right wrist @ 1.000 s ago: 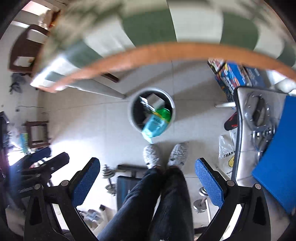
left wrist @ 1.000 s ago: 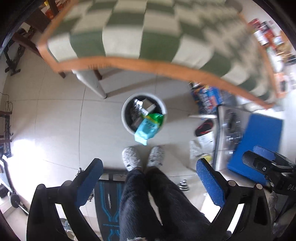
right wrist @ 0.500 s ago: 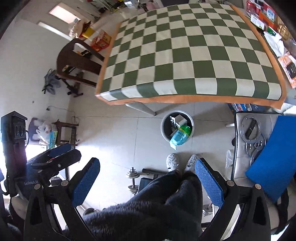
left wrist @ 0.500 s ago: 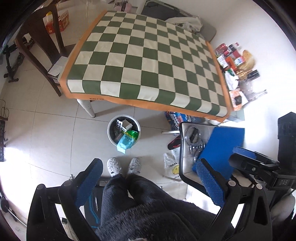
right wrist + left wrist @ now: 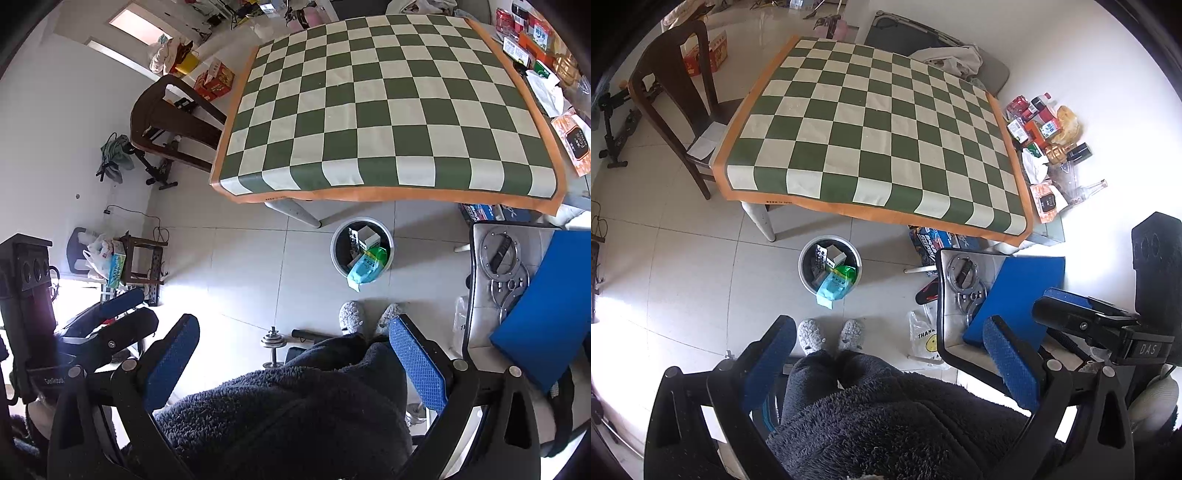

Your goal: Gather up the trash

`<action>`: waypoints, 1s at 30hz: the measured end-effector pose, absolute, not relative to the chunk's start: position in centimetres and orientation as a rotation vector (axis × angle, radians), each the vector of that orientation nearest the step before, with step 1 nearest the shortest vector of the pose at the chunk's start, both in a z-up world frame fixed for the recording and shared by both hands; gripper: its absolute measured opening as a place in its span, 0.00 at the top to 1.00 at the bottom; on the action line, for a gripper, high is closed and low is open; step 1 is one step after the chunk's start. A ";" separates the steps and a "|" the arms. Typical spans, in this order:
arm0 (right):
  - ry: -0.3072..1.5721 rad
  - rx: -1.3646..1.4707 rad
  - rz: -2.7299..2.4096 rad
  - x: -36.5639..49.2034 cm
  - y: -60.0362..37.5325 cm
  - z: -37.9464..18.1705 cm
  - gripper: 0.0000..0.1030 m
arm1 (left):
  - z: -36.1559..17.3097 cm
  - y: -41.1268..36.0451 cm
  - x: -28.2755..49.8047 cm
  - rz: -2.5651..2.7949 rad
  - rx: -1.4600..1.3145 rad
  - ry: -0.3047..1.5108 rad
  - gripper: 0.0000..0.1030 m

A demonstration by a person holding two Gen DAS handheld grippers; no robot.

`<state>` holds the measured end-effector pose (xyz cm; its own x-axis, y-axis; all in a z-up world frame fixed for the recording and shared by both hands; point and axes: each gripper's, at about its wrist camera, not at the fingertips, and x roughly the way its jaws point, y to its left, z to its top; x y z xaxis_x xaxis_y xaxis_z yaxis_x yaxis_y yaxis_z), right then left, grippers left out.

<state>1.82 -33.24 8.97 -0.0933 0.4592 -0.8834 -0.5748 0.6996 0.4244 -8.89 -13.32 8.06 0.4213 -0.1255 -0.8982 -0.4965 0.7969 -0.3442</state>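
A round grey trash bin [image 5: 806, 275] [image 5: 337, 254] stands on the tiled floor in front of the table. It holds small boxes and a light blue and green packet [image 5: 833, 284] [image 5: 365, 267] that hangs over its near rim. My left gripper [image 5: 890, 354] is open and empty, held high above the person's legs. The right gripper [image 5: 295, 350] is likewise open and empty, and it appears at the right of the left wrist view [image 5: 1082, 321]. The green and cream checked tablecloth [image 5: 879, 136] [image 5: 388, 110] has nothing on it.
A dark wooden chair [image 5: 676, 96] stands left of the table. Snack packs and bottles [image 5: 1041, 129] crowd the table's right strip. A white stool with metal rings and a blue board [image 5: 1015, 291] sits right of the bin. Grey slippers [image 5: 831, 334] and a dumbbell [image 5: 275, 343] lie below me.
Both grippers have risen well above the table, so its whole top now shows and the bin looks smaller. Both stay open and empty.
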 end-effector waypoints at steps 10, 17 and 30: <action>1.421 -0.108 0.879 1.5 -33.0 9.3 0.00 | 8.2 -13.5 -9.4 0.256 -0.650 1.132 0.00; 1.435 -0.120 0.889 1.4 -32.9 8.9 0.00 | 8.2 -13.3 -9.8 0.262 -0.657 1.128 0.00; 1.443 -0.121 0.890 1.3 -32.6 8.7 0.00 | 8.2 -13.6 -9.8 0.264 -0.658 1.130 0.00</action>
<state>1.34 -32.57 8.69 -0.1227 0.4509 -0.8841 -0.5875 0.6850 0.4308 -9.82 -13.65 8.17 0.4205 -0.1275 -0.8983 -0.5122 0.7839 -0.3510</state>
